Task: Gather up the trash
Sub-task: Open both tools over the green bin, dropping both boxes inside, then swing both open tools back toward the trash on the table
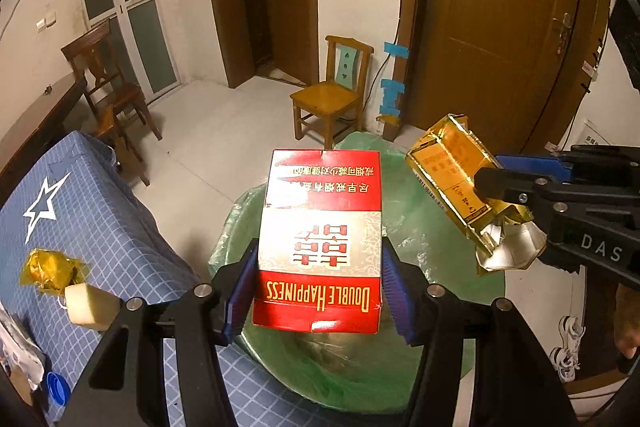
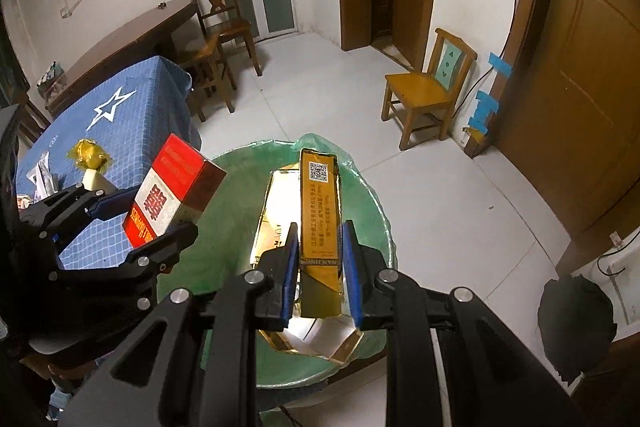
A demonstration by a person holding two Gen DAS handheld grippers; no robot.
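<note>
We look down on a round trash bin (image 1: 440, 211) lined with a pale green plastic bag, its rim filling the lower middle of both views, standing on the light tiled floor beside a surface (image 1: 100, 211) draped in a blue checked cloth with a white star.

Over the bin we hold the red cigarette carton (image 1: 320, 239) in the left tongs (image 1: 318, 291). It is a broad, flat box, red at both ends with a silver-white band across the middle bearing red double-happiness characters, and gold lettering reading DOUBLE HAPPINESS along the near red band. The blue pads of the tongs press on its two long sides, so they are pinching it, half spread around its width.

The right tongs (image 2: 320, 267) pinch the gold cigarette carton (image 2: 320, 219), a narrower, longer box in glossy yellow-gold with a QR code near its far end and small dark print down its face. Its near end is torn open, with silver foil and white lining splayed out below the pads. It also hangs above the green bag, just beside the red carton but apart from it.

On the blue cloth lie a crumpled gold wrapper (image 1: 50, 269) and, touching it, a pale cream block (image 1: 90, 307). A small blue cap (image 1: 56, 389) sits near the cloth's front edge.
</note>
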